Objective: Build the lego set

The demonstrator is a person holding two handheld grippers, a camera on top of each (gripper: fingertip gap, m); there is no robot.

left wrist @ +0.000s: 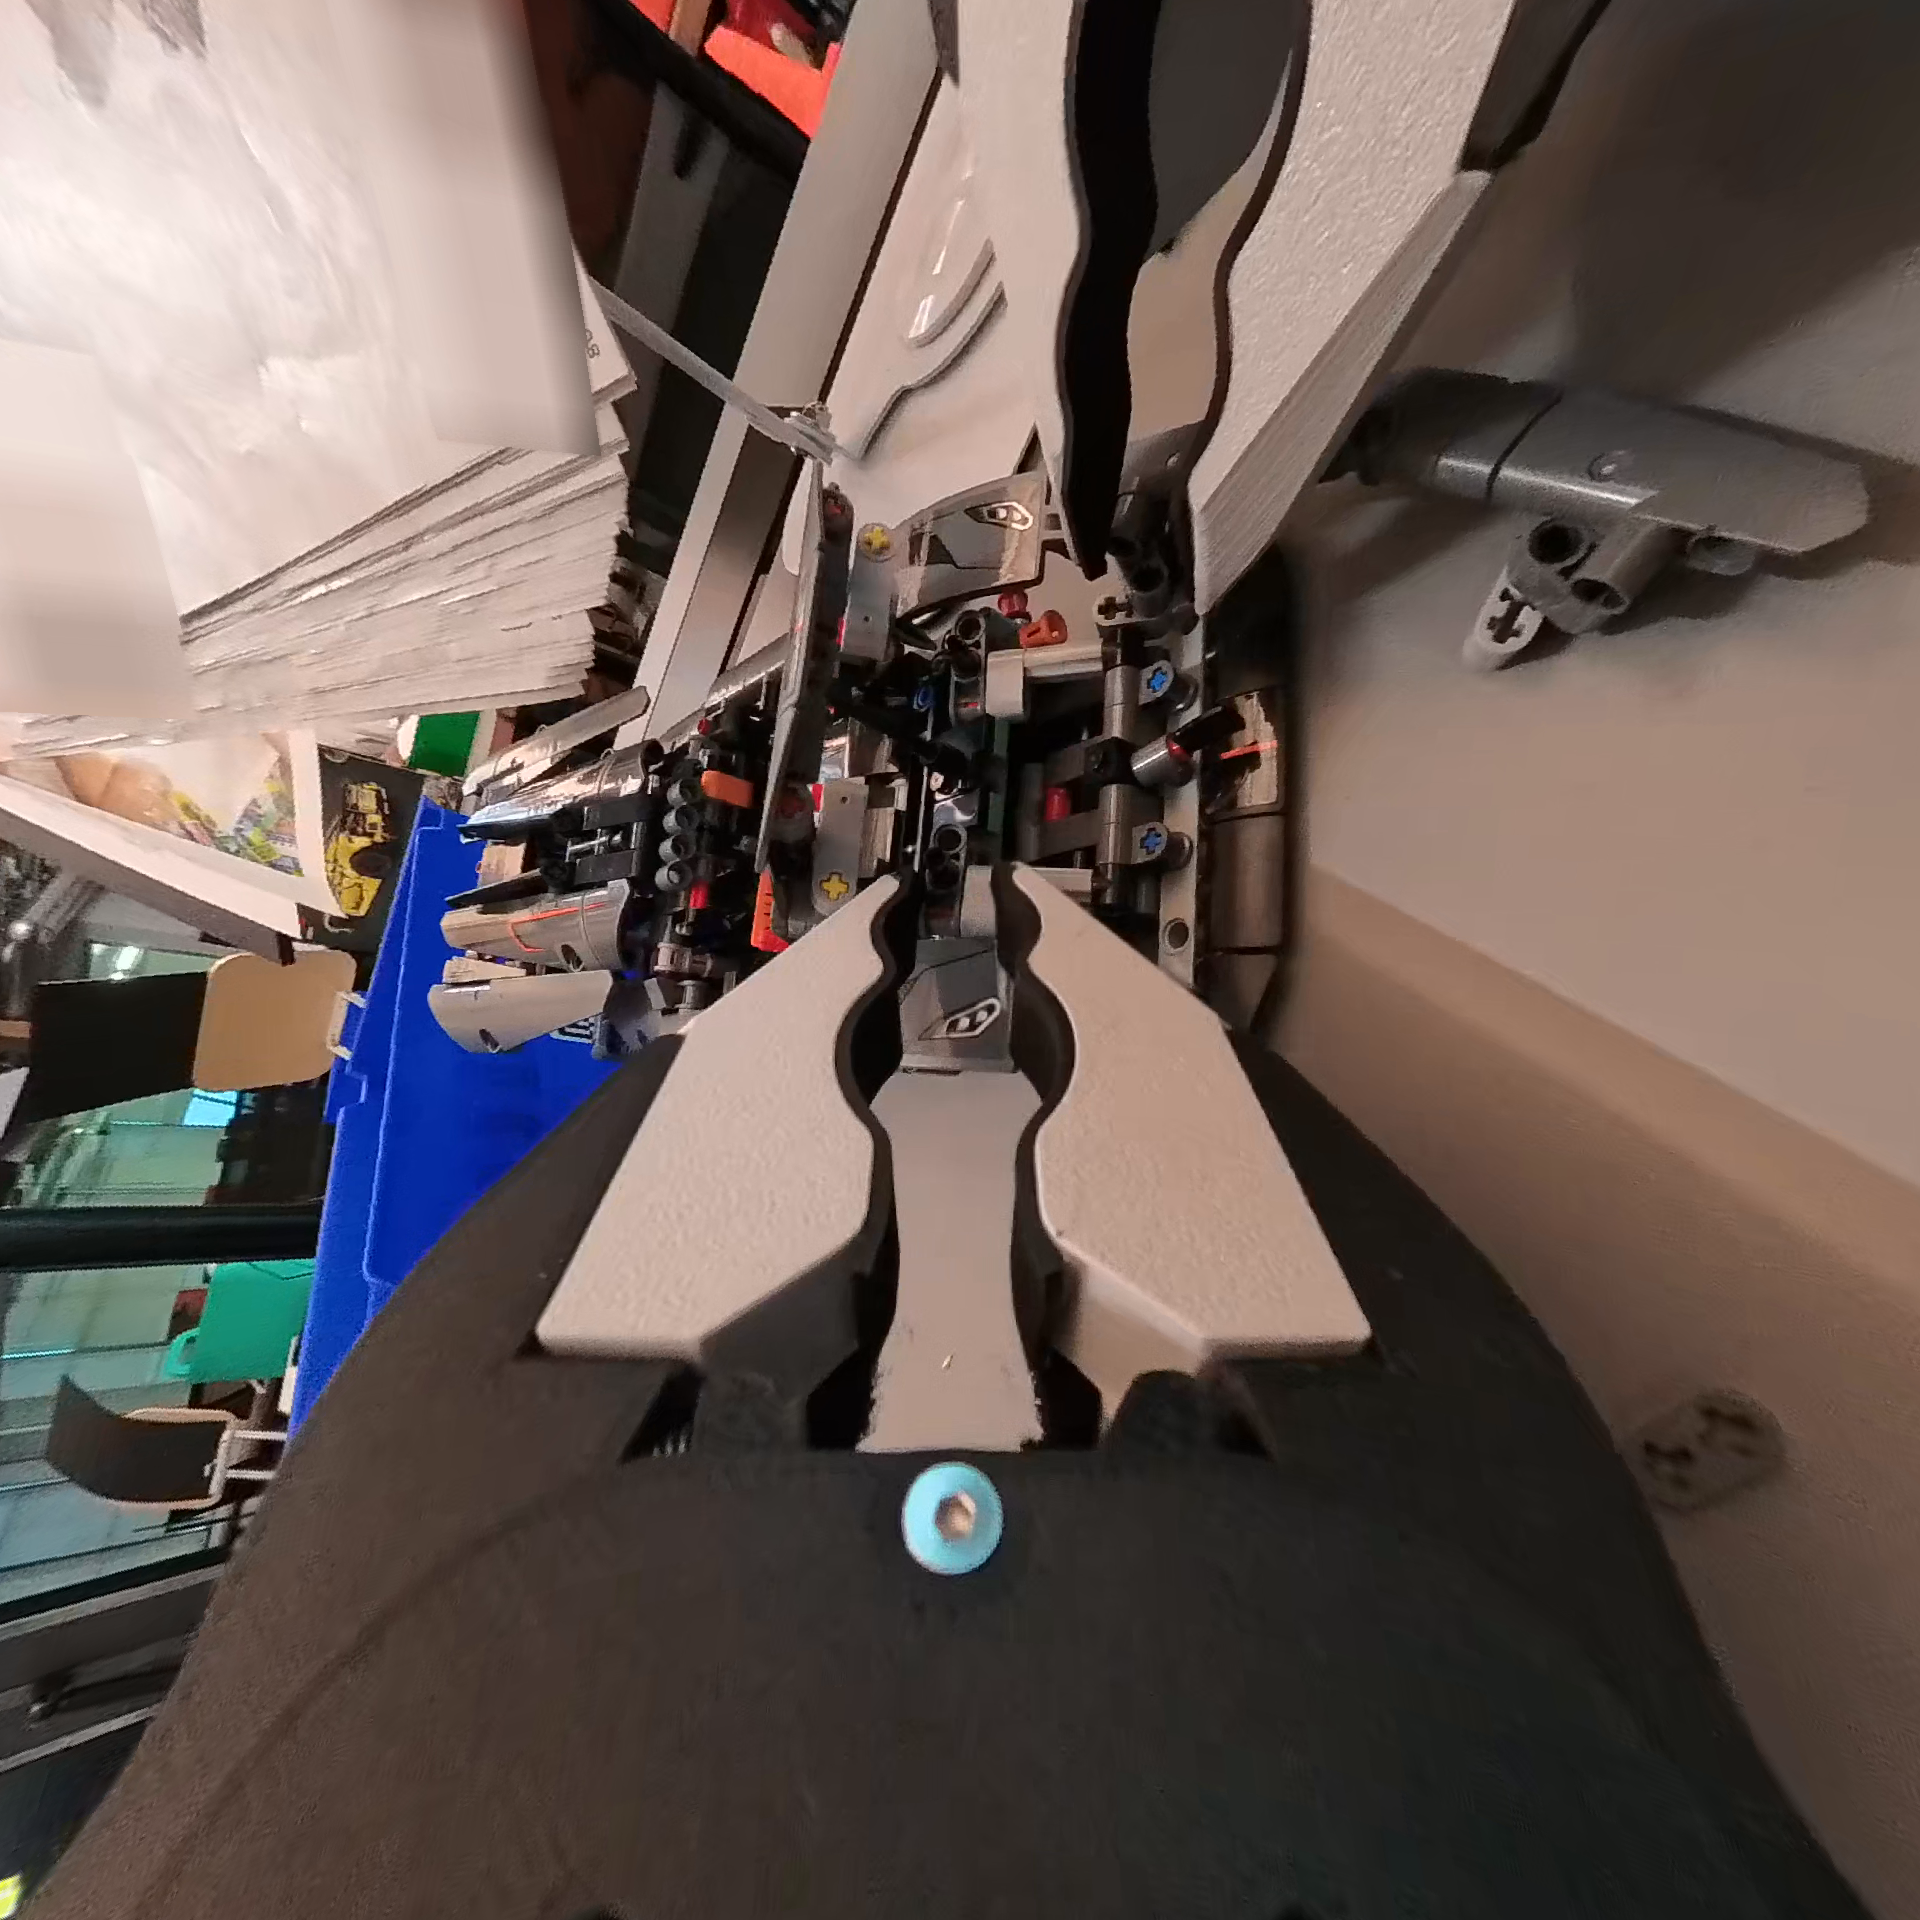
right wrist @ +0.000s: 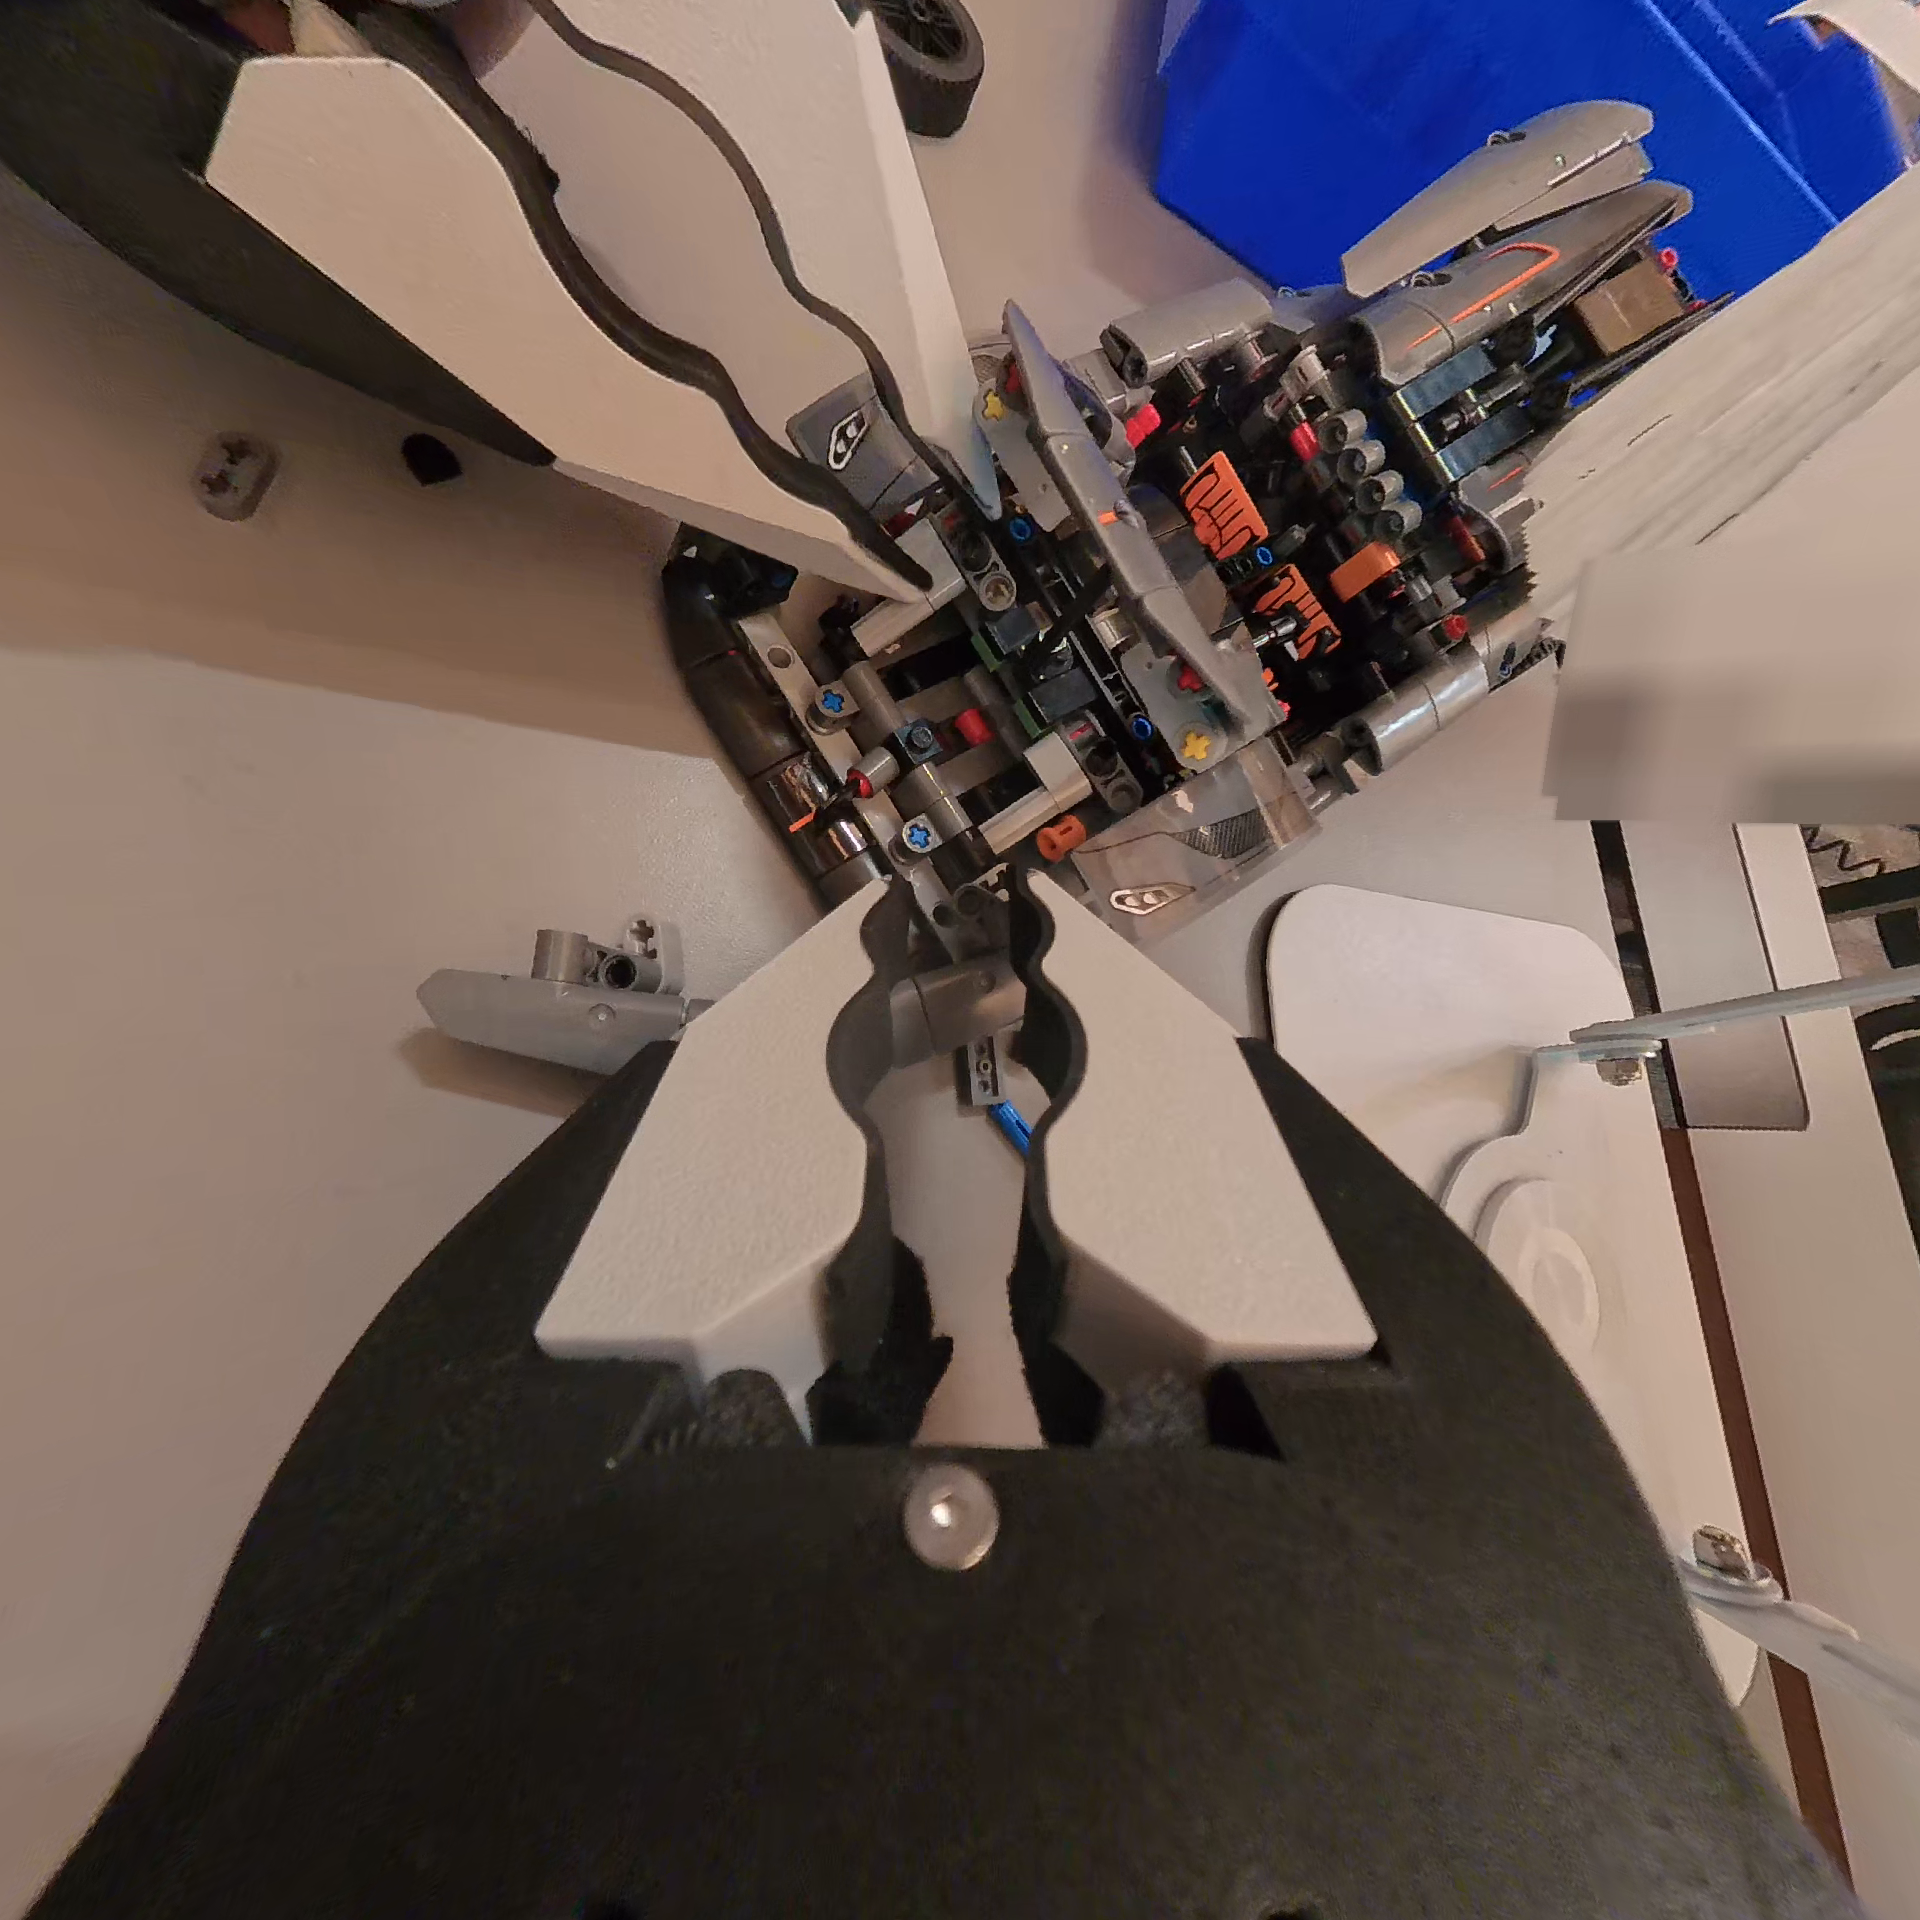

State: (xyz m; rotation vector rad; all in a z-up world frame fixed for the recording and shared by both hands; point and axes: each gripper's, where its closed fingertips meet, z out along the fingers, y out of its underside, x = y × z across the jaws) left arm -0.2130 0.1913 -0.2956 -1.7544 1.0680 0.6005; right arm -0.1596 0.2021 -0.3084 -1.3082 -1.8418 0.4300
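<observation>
The grey and black lego car model [left wrist: 935, 727] lies on the white table [left wrist: 1558, 935]; it also shows in the right wrist view [right wrist: 1143, 623]. My left gripper [left wrist: 956, 883] is shut on the model's front corner, next to a grey headlight panel [left wrist: 961, 997]. My right gripper [right wrist: 956, 894] is shut on a dark grey curved piece [right wrist: 956, 1003] with a black beam and a blue pin behind it, held against the model's other front corner. The right gripper also shows at the top of the left wrist view [left wrist: 1143, 571].
A loose grey sub-assembly [right wrist: 551, 1003] lies on the table left of my right gripper. A small grey connector [right wrist: 234, 473] lies farther left. A blue bin [right wrist: 1403, 135] stands behind the model, a black wheel [right wrist: 930, 52] beside it. A stack of booklets [left wrist: 416, 582] lies near the model. Tip to tip, the grippers are about 6 cm apart. Both grippers' tips are roughly 12 cm from the small grey connector [right wrist: 234, 473]. Seen from the left wrist view [left wrist: 1704, 1458] as well.
</observation>
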